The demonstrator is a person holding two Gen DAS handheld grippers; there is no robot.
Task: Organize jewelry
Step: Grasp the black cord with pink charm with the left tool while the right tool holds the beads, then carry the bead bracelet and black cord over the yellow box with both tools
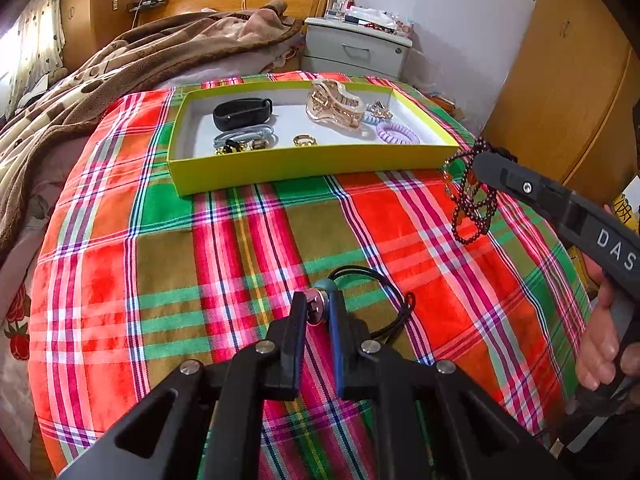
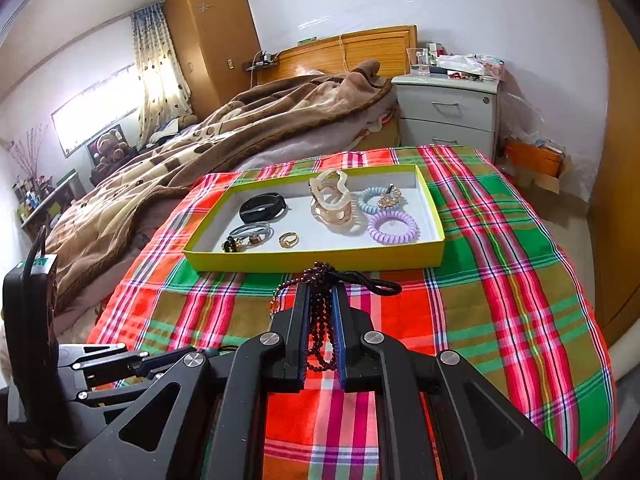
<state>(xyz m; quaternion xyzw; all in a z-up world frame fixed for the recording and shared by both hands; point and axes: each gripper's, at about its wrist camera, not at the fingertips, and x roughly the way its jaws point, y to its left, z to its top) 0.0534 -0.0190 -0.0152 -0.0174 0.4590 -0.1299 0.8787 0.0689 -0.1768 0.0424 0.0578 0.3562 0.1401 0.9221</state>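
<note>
The left gripper (image 1: 316, 306) pinches a round pendant (image 1: 318, 307) on a black cord (image 1: 394, 300). The right gripper (image 2: 320, 304) squeezes a dark bead necklace (image 2: 320, 334).

One yellow tray (image 2: 312, 258) holds two spiral hair ties (image 2: 393, 227), one black band (image 2: 262, 206), one hair claw clip (image 2: 332, 204). One gold ring (image 2: 288, 239) too. One beaded bracelet (image 2: 320, 320), one corded pendant (image 1: 320, 300) outside.

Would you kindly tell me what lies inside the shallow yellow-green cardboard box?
Inside the yellow-green box: black band, grey hair ties, gold ring, gold claw clip, blue and purple coil ties. Anything beneath the clip is hidden.
</note>
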